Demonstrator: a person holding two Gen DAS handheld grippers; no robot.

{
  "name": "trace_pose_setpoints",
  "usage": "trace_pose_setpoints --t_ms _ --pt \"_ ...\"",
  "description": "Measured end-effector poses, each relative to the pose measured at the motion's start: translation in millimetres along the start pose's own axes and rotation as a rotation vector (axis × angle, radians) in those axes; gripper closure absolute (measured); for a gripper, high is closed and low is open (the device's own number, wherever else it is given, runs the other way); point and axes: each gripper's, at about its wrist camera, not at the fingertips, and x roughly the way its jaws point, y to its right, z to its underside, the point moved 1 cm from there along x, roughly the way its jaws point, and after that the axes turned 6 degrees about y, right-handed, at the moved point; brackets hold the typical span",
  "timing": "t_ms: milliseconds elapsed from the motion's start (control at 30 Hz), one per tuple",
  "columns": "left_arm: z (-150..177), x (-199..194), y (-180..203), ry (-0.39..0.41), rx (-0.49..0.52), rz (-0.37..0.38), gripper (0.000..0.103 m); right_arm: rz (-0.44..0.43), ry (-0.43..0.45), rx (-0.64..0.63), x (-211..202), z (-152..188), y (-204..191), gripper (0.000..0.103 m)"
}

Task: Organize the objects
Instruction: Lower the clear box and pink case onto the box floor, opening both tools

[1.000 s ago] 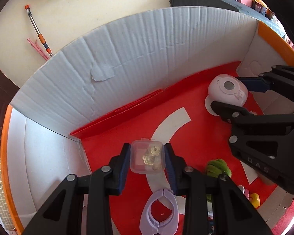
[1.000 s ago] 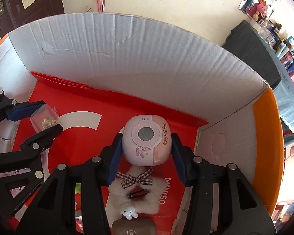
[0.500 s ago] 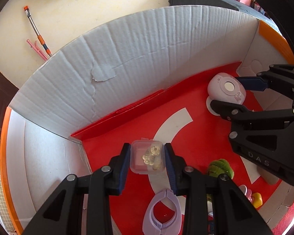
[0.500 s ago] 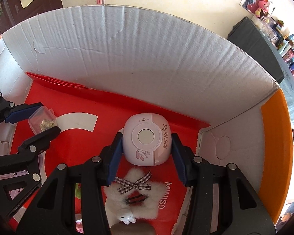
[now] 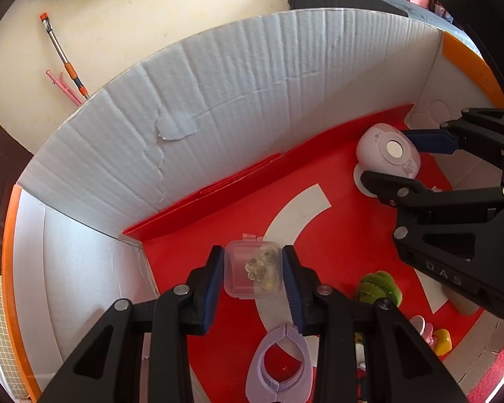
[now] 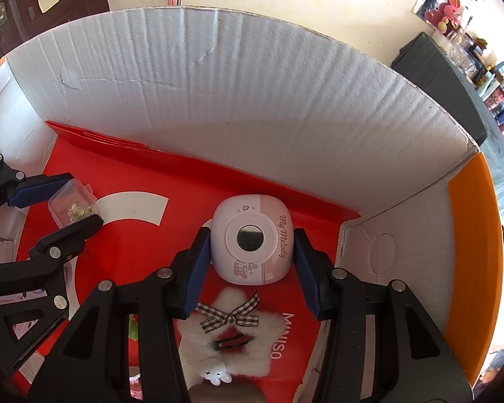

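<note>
Left gripper (image 5: 253, 273) clamped on small clear box (image 5: 253, 273) of beads, above red floor of cardboard box (image 5: 238, 100). Right gripper (image 6: 250, 252) grips pink-white My Melody case (image 6: 250, 243) near far right corner.

Both views are fisheye cameras that sit just behind a pair of black gripper fingers and look steeply down along them into one open cardboard box (image 5: 238, 100), close above its red floor (image 5: 336, 228).

The left one looks past the left gripper (image 5: 253, 273) towards the box's long white wall, with the right gripper (image 5: 391, 164) coming in from the right edge of the frame.

The right one looks past the right gripper (image 6: 250, 252) at the same wall (image 6: 252, 100), with the left gripper (image 6: 67, 205) at its left edge.

Both share the wall, the floor with its white arc (seen from opposite ends), and a strip of cream room floor beyond the box.
</note>
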Motion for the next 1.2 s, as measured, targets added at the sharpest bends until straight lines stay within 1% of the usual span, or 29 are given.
trace_pose_setpoints --t_ms 233,333,400,433,633,800,867,1033,1200 --pt "-5.5 -0.7 9.7 0.007 0.014 -0.017 0.061 0.006 0.005 -0.002 -0.9 -1.1 1.5 0.055" --pt "-3.6 -2.6 13.4 0.009 0.016 -0.019 0.060 0.008 0.007 -0.007 0.0 0.6 1.9 0.049" --pt "-3.8 -1.7 10.0 0.010 0.017 -0.020 0.060 0.011 0.012 -0.015 -4.5 3.8 -1.2 0.047" --pt "-3.9 -2.2 10.4 0.011 0.018 -0.022 0.059 0.012 0.014 -0.015 -1.0 6.5 -7.7 0.047" --pt "-0.9 -3.7 10.0 0.016 0.020 -0.025 0.056 0.016 0.027 -0.017 -1.9 9.2 -4.8 0.047" --pt "1.5 -5.4 11.9 0.022 0.028 -0.029 0.054 0.020 0.016 -0.007 -3.5 9.3 -4.1 0.047" --pt "2.6 -5.8 12.4 0.024 0.029 -0.029 0.054 0.024 0.014 -0.019 -12.1 21.4 -19.3 0.047" --pt "3.9 -7.3 12.2 0.031 0.034 -0.032 0.052 0.026 0.008 -0.036 -18.5 32.3 -27.1 0.046" --pt "4.5 -9.9 12.3 0.034 0.040 -0.037 0.052 0.030 0.009 -0.038 -19.4 34.1 -26.6 0.045"
